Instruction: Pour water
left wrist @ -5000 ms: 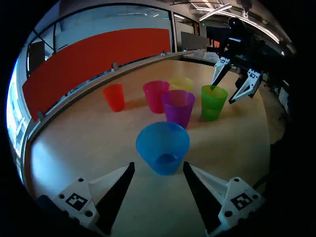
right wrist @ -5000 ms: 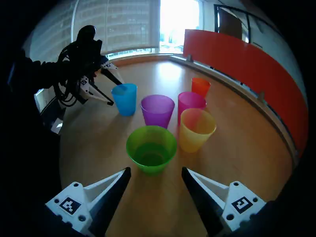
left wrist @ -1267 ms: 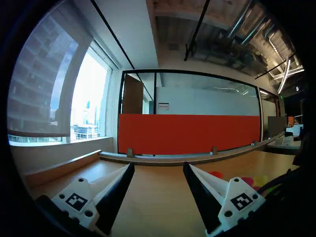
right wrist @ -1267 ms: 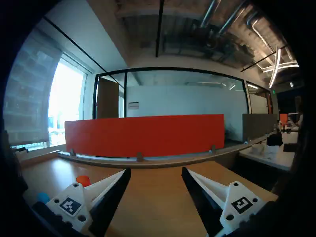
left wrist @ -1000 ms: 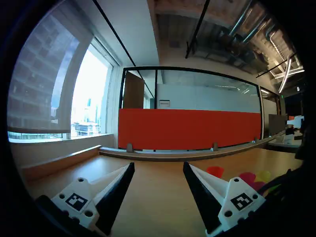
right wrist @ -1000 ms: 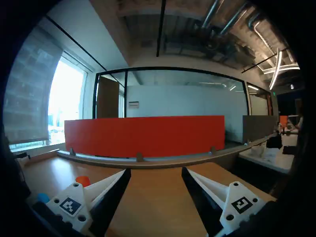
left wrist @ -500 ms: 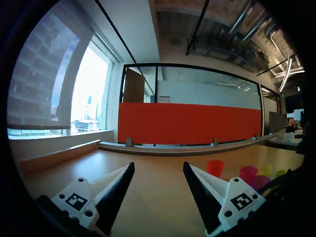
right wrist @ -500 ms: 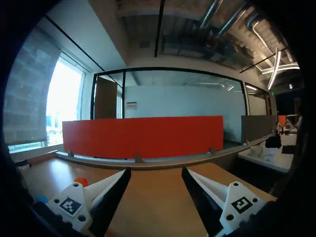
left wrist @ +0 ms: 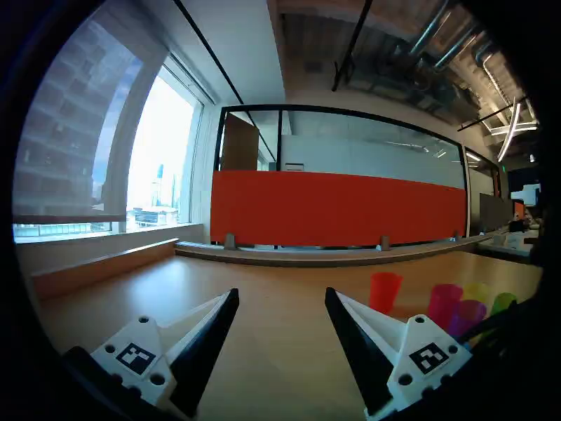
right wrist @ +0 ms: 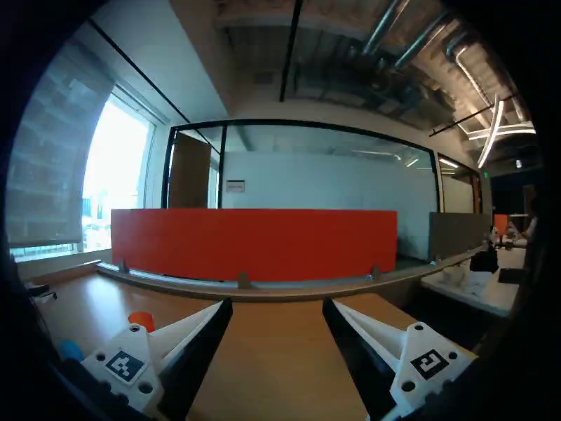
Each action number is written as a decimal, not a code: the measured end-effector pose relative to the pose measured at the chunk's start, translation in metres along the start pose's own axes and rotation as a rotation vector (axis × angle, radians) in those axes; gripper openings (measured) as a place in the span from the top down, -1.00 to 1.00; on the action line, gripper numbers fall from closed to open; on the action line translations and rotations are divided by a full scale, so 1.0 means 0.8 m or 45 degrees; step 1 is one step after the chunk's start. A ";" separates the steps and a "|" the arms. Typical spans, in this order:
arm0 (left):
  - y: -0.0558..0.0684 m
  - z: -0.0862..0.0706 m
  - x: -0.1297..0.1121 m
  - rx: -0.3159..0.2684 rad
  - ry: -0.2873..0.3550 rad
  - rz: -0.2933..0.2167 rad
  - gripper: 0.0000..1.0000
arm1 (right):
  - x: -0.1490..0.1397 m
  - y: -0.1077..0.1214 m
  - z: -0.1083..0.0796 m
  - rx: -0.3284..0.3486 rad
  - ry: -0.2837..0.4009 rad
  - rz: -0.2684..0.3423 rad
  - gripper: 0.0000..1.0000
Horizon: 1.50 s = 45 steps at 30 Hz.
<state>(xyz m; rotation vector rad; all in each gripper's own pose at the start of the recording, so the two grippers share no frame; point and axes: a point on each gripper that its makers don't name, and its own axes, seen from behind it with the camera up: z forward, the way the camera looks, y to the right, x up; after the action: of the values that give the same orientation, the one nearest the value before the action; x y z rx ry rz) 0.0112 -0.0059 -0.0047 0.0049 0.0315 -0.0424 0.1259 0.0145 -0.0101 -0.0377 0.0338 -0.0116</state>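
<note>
Cups (left wrist: 468,316) show fuller at right than before, orange cup (left wrist: 385,291) left of pink cup (left wrist: 446,303), contents hidden; left gripper (left wrist: 280,291) and right gripper (right wrist: 277,302) gape wide, empty.

Five seconds ago the left gripper (left wrist: 280,291) looks down on the blue cup (right wrist: 69,349) between its fingers, and the right gripper (right wrist: 277,302) on the green cup (left wrist: 502,302). Now both face level across the table (left wrist: 280,270) toward the orange partition (left wrist: 336,210). Over the last second the left gripper view tips lower: more table shows, and the orange cup (left wrist: 384,291), pink cup (left wrist: 444,303), purple cup (left wrist: 466,317), yellow cup (left wrist: 479,292) and green cup come into sight at its right edge
</note>
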 end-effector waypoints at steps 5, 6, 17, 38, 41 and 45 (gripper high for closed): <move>0.001 0.003 -0.011 0.004 -0.020 0.033 -0.81 | -0.001 0.000 0.001 0.000 -0.001 0.002 -0.99; 0.001 0.003 -0.013 0.006 -0.024 0.039 -0.81 | -0.001 -0.001 0.002 0.001 -0.001 0.001 -0.99; 0.003 0.005 -0.012 0.003 -0.038 0.052 -0.81 | 0.000 -0.005 0.001 0.011 0.007 -0.002 -0.99; 0.005 0.006 -0.013 0.000 -0.040 0.054 -0.81 | 0.006 -0.008 0.002 0.025 0.049 0.000 -0.99; 0.005 0.006 -0.013 0.000 -0.040 0.054 -0.81 | -0.007 -0.012 0.002 0.042 0.050 0.008 -0.99; 0.005 0.006 -0.013 -0.001 -0.040 0.054 -0.82 | -0.023 -0.011 0.004 0.049 0.046 0.014 -0.99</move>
<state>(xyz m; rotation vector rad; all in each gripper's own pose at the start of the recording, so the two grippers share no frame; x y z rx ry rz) 0.0007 -0.0014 0.0002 0.0045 0.0001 0.0001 0.1074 0.0057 -0.0061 0.0009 0.0699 -0.0019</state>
